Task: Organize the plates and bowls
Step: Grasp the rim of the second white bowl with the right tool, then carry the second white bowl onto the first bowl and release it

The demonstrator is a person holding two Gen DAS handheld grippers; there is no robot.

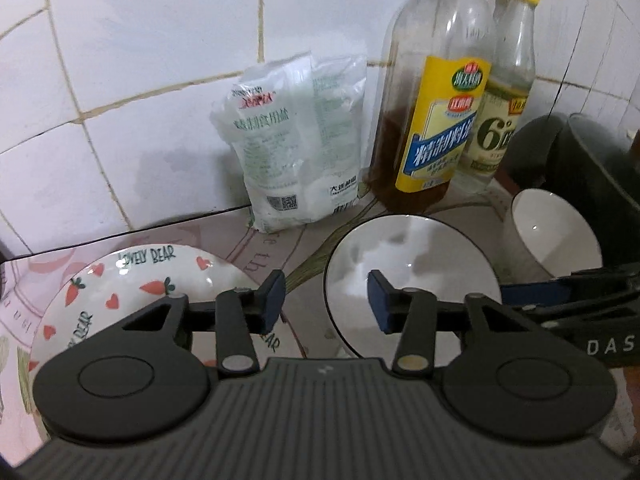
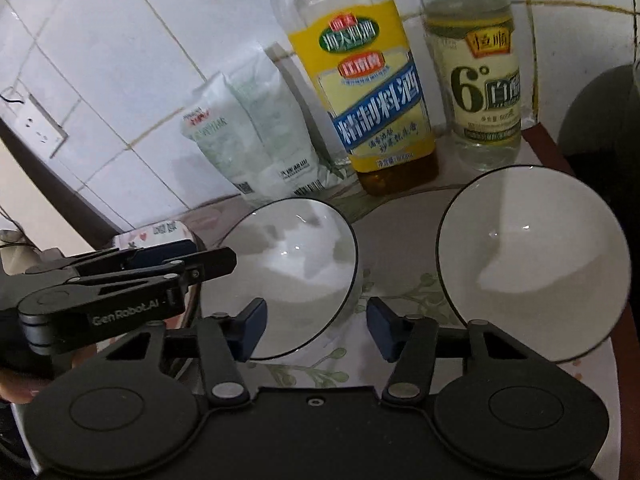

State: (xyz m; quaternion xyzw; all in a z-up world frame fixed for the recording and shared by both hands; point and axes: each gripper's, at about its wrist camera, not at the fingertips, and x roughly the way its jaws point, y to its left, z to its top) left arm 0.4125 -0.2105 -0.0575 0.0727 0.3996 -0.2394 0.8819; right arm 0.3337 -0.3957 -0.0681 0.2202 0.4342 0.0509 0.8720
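White tiled wall [image 1: 152,60] behind, grout yellowed; patterned countertop [image 2: 396,216] in front of it. Dark rounded appliance [image 1: 592,168] at far right of the left wrist view, can't tell what it is. Cooking wine bottle [image 2: 360,80], yellow-and-blue label, a little brown liquid in the bottom, stands at the wall; white vinegar bottle [image 2: 476,76] with yellow cap just beside it on the right. Salt bag [image 1: 296,152] leans on the wall left of the bottles. Task items: carrot-and-heart plate [image 1: 132,292] printed "LOVELY BEAR" sits on the counter at left; black-rimmed white bowl [image 1: 404,276] at centre, apart from the plate; second black-rimmed bowl [image 2: 532,264] to its right, gap between the two rims. All three empty, upright, none stacked. Left gripper [image 1: 326,300] hangs over the gap between plate and centre bowl, jaws parted, nothing between the blue pads, not pressing on anything. Right gripper [image 2: 316,328] is over the gap between the two bowls, jaws parted, pads clear of both rims, nothing gripped. Grippers sit side by side, each visible at the edge of the other's view. Wall socket [image 2: 38,124] at far left.
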